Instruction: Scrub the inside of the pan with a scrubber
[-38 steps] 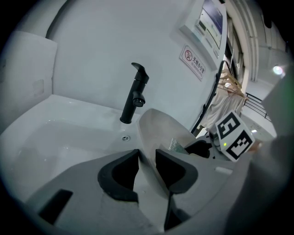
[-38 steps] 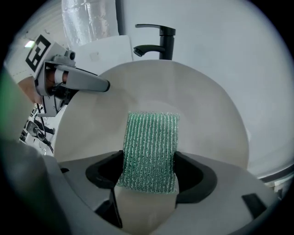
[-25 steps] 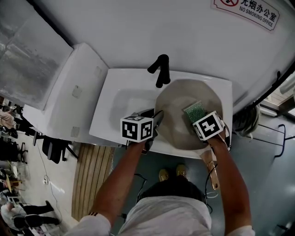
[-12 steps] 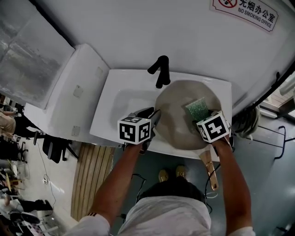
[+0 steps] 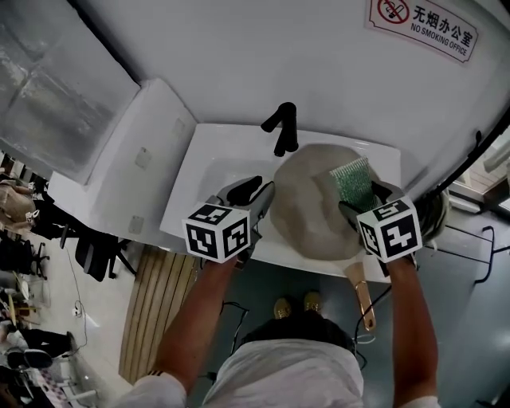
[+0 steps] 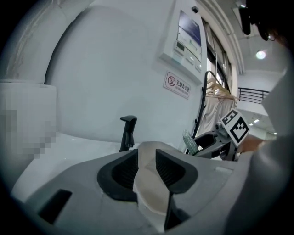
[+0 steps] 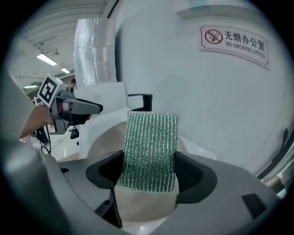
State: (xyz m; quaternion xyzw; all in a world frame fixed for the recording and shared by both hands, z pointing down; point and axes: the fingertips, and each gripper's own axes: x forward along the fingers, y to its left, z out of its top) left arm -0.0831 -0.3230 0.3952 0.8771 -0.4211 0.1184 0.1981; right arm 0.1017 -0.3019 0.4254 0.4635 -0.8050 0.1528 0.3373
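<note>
A beige pan (image 5: 311, 209) with a wooden handle (image 5: 362, 296) sits tilted over the white sink (image 5: 209, 171). My left gripper (image 5: 256, 194) is shut on the pan's left rim; in the left gripper view the rim (image 6: 149, 183) runs between the dark pads. My right gripper (image 5: 360, 205) is shut on a green mesh scrubber (image 5: 351, 182), which stands over the pan's far right side. In the right gripper view the scrubber (image 7: 149, 147) sticks up from between the jaws, above the pan's pale inside (image 7: 108, 137). Whether the scrubber touches the pan I cannot tell.
A black faucet (image 5: 282, 127) stands at the back of the sink, just behind the pan. A white wall with a no-smoking sign (image 5: 424, 19) rises behind it. A white cabinet top (image 5: 131, 159) lies to the left. The person's feet and a wooden slatted mat (image 5: 159, 311) show below.
Both grippers have risen toward the camera. The pan has come up with the left gripper, and the scrubber has shifted toward the pan's far right rim.
</note>
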